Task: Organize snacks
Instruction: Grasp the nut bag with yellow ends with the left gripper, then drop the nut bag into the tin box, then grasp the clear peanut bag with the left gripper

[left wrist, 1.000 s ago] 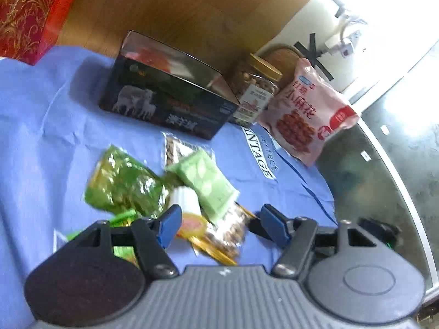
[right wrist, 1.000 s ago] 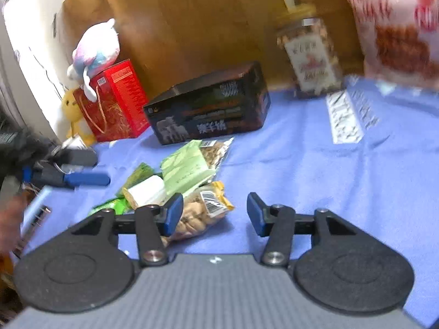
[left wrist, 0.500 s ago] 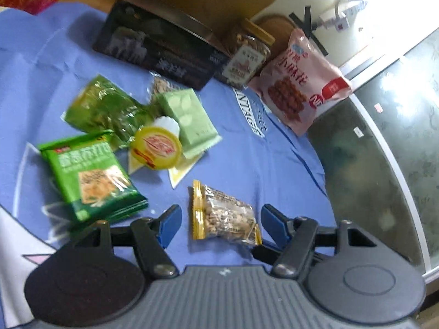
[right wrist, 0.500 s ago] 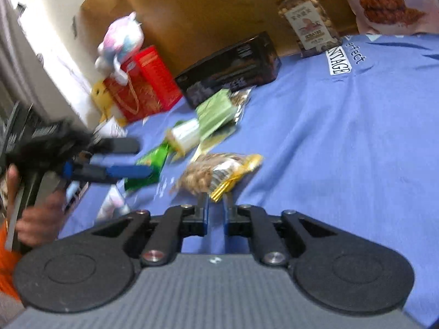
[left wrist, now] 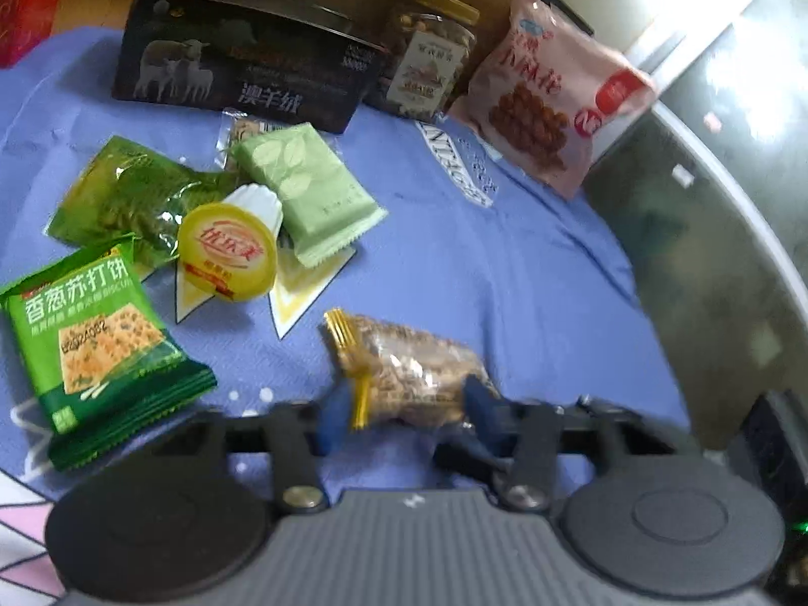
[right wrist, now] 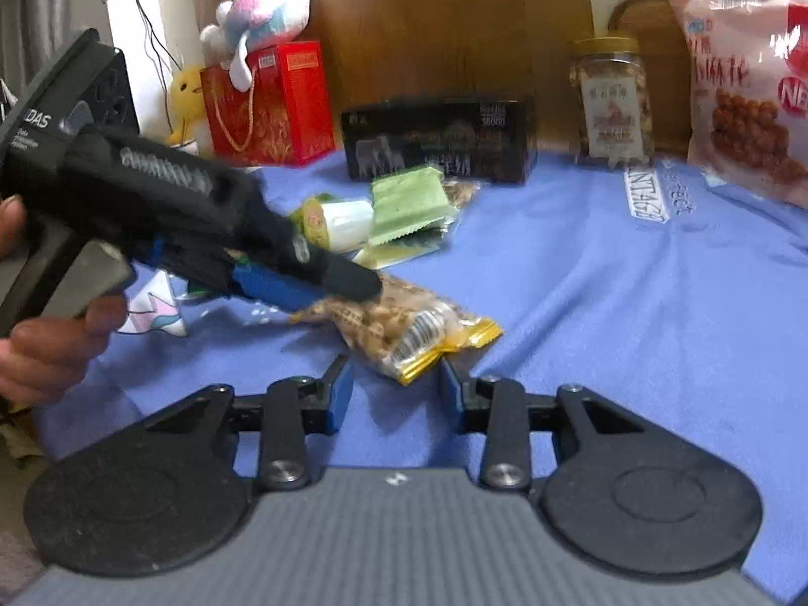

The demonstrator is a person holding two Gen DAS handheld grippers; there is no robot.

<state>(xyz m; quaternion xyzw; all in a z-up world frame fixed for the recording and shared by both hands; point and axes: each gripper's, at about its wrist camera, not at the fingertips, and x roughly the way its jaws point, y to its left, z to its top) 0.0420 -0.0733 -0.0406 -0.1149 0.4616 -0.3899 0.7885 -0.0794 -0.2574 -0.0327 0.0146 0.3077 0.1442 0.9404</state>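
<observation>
A clear nut packet with gold ends point(left wrist: 404, 368) lies on the blue cloth point(left wrist: 505, 262), apart from the snack pile. My left gripper point(left wrist: 401, 416) is open, its blue fingers either side of the packet's near end. In the right wrist view the same packet point(right wrist: 399, 323) lies just ahead of my right gripper point(right wrist: 396, 389), which is open with the gold end between its fingertips. The left gripper point(right wrist: 303, 283) reaches the packet from the left. The pile holds a green biscuit pack point(left wrist: 96, 338), a yellow-lidded cup point(left wrist: 230, 247), a pale green packet point(left wrist: 308, 192) and a dark green bag point(left wrist: 126, 192).
At the back stand a black box point(left wrist: 242, 76), a nut jar point(left wrist: 429, 70) and a pink snack bag point(left wrist: 550, 101). A red gift bag point(right wrist: 267, 106) with plush toys stands at the far left. The glass table edge point(left wrist: 717, 232) runs on the right.
The right gripper went from open to shut and is open again, close behind the nut packet. The packet has come out of the pile. The left gripper moved in around it.
</observation>
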